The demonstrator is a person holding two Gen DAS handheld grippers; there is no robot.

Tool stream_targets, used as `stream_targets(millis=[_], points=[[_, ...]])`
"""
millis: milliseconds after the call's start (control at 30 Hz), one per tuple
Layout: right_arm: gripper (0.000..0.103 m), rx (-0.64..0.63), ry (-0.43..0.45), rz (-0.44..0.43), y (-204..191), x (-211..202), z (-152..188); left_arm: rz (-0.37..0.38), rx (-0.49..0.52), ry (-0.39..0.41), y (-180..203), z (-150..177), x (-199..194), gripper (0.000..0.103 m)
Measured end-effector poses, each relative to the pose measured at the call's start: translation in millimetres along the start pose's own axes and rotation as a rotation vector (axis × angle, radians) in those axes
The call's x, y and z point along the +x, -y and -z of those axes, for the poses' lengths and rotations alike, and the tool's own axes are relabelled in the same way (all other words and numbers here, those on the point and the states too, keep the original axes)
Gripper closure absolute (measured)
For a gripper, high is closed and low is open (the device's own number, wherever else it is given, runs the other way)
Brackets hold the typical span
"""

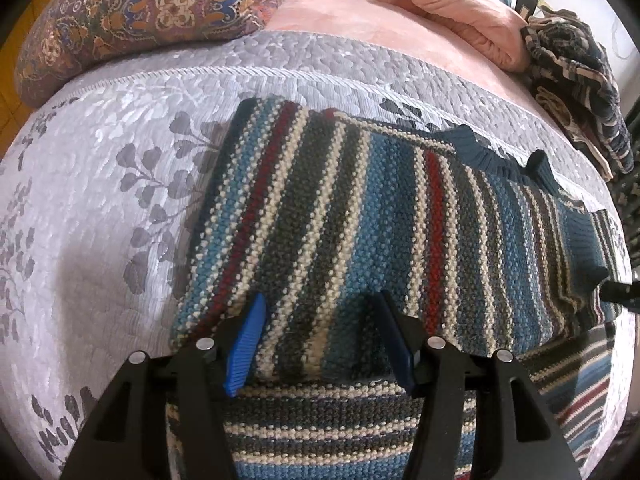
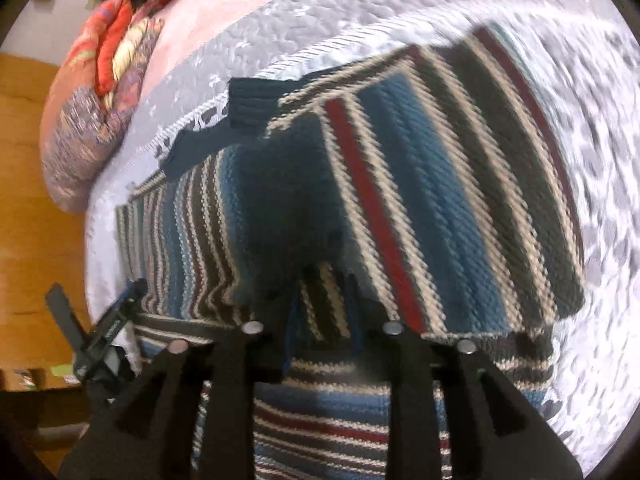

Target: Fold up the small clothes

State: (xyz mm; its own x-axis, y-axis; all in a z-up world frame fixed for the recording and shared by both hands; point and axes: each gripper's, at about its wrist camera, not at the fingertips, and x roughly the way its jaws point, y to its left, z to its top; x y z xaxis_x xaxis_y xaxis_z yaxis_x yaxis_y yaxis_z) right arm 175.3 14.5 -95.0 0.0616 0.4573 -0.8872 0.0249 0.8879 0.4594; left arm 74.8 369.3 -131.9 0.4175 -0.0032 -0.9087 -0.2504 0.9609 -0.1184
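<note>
The left gripper (image 1: 320, 320) stands with its blue fingers (image 1: 246, 344) spread wide, one on each side of the near folded edge of the striped sweater (image 1: 352, 216); nothing is pinched between them, and the pads rest at or just over the knit. The right gripper (image 2: 322, 304) shows a narrower gap, with a strip of the sweater's folded edge running between its fingers; the picture is blurred by motion, so whether the fabric is truly clamped cannot be told.

The sweater lies in the middle of a grey bedspread (image 1: 100, 184) printed with leaf sprigs. Its upper layer is folded over a lower layer that shows nearer than the fold, under both grippers. The dark ribbed collar (image 1: 500, 156) sits at the sweater's far edge, and a ribbed cuff (image 1: 584, 240) lies on its right side in the left wrist view.

Beyond the sweater, a patterned pillow (image 1: 132, 20) rests at the far left of the bedspread, a pink blanket (image 1: 460, 12) is bunched at the far right, and a pile of dark patterned clothes (image 1: 580, 88) lies to the right of that.
</note>
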Motion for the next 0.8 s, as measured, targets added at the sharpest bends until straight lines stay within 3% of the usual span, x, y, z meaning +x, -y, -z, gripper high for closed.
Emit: stream_targets(millis=[100, 267, 333, 500, 667, 800], points=[[0.048, 0.028, 0.039, -0.070, 10, -9, -3, 0.027, -0.008, 0.012, 7, -2, -10, 0.046], [0.047, 0.040, 0.006, -0.122, 12, 5, -18, 0.055, 0.031, 0.011, 32, -1, -13, 0.046], [0.054, 0.021, -0.012, -0.100, 7, 18, -23, 0.056, 0.046, 0.001, 43, 0, -7, 0.046], [0.091, -0.045, 0.014, -0.018, -4, 21, -27, 0.042, 0.048, -0.001, 53, 2, 4, 0.044], [0.096, -0.067, 0.050, -0.076, -7, -1, -22, 0.050, 0.043, 0.006, 53, 0, -3, 0.044], [0.096, -0.089, 0.072, -0.069, -8, -12, -19, 0.038, 0.075, 0.018, 57, 0, -7, 0.044]])
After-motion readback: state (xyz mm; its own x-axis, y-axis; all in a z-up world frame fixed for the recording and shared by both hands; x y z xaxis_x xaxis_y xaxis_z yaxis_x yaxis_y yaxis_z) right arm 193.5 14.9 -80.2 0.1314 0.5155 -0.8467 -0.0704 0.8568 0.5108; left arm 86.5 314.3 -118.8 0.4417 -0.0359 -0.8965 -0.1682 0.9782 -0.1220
